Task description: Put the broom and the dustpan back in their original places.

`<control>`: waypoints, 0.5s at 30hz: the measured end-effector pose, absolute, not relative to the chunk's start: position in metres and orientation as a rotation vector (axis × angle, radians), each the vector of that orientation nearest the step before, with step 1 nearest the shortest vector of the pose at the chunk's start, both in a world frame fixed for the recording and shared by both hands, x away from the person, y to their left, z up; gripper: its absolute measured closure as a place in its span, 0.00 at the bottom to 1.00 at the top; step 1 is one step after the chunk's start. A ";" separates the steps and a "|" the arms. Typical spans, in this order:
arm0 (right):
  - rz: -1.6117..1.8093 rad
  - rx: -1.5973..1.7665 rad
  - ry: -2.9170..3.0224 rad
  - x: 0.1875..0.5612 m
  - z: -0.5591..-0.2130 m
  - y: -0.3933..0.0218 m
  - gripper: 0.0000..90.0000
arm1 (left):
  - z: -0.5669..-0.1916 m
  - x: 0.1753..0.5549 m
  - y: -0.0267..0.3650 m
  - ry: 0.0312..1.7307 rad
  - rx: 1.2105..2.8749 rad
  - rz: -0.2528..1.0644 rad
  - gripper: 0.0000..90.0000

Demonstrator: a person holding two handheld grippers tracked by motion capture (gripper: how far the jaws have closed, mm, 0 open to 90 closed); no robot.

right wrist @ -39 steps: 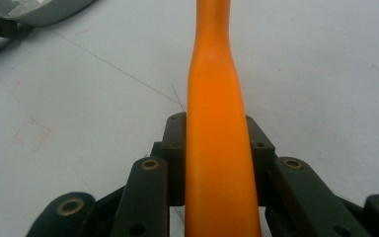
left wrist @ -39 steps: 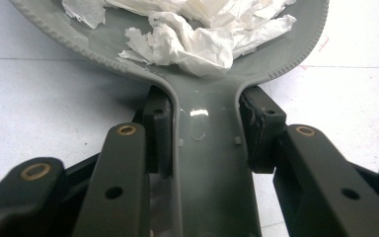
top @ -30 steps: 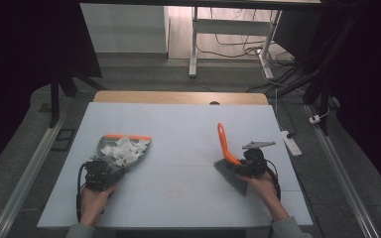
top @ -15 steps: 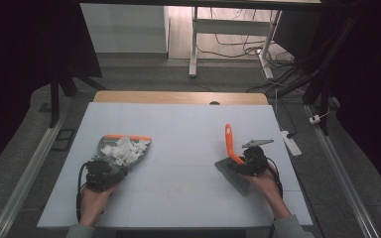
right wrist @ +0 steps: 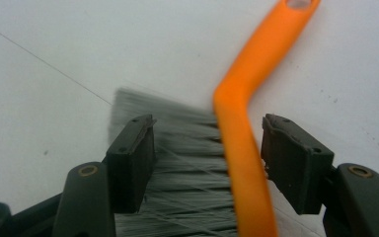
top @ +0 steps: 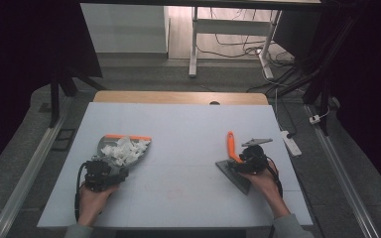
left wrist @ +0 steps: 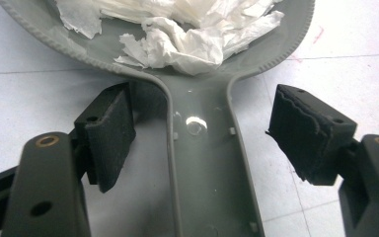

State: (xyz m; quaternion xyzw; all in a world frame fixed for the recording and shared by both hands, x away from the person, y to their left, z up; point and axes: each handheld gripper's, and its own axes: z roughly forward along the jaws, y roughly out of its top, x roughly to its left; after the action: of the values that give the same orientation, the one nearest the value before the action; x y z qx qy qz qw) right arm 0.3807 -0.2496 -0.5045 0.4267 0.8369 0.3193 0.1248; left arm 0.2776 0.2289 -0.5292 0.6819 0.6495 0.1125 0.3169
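A grey dustpan (top: pixel 129 146) with an orange front lip lies flat on the white table at the left, loaded with crumpled white paper scraps (top: pixel 121 151). My left gripper (top: pixel 108 168) sits at its handle. In the left gripper view the dustpan handle (left wrist: pixel 202 163) runs between the pads (left wrist: pixel 111 133), which stand clear of it; these jaws have just been opening. At the right lies a brush (top: pixel 232 146) with an orange handle and grey bristles. My right gripper (top: pixel 239 161) straddles it. The orange handle (right wrist: pixel 242 148) and bristles (right wrist: pixel 182 163) lie between wide-open jaws that have just been opening.
The white table top (top: pixel 178 124) has a wooden strip along its far edge. A white power strip (top: pixel 290 141) lies off the table's right side. Metal rails run along both sides of the floor, and desk legs with cables stand beyond.
Both grippers' jaws have spread apart and let go. The brush's orange handle, raised a second ago, has dropped lower toward the table. The dustpan has stayed where it was.
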 end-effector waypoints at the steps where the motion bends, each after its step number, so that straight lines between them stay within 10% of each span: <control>1: 0.929 1.237 2.433 0.380 -0.505 -0.250 0.42 | -0.528 0.277 0.229 1.706 1.797 0.305 0.29; 15: 1.033 1.120 2.380 0.370 -0.496 -0.253 0.47 | -0.523 0.273 0.233 1.639 1.863 0.349 0.26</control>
State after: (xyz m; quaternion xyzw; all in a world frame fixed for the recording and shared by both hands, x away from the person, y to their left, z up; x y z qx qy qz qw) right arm 0.3696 -0.2529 -0.4960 0.3914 0.8318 0.3609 0.1570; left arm 0.2732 0.2328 -0.5228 0.7063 0.6213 0.1323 0.3124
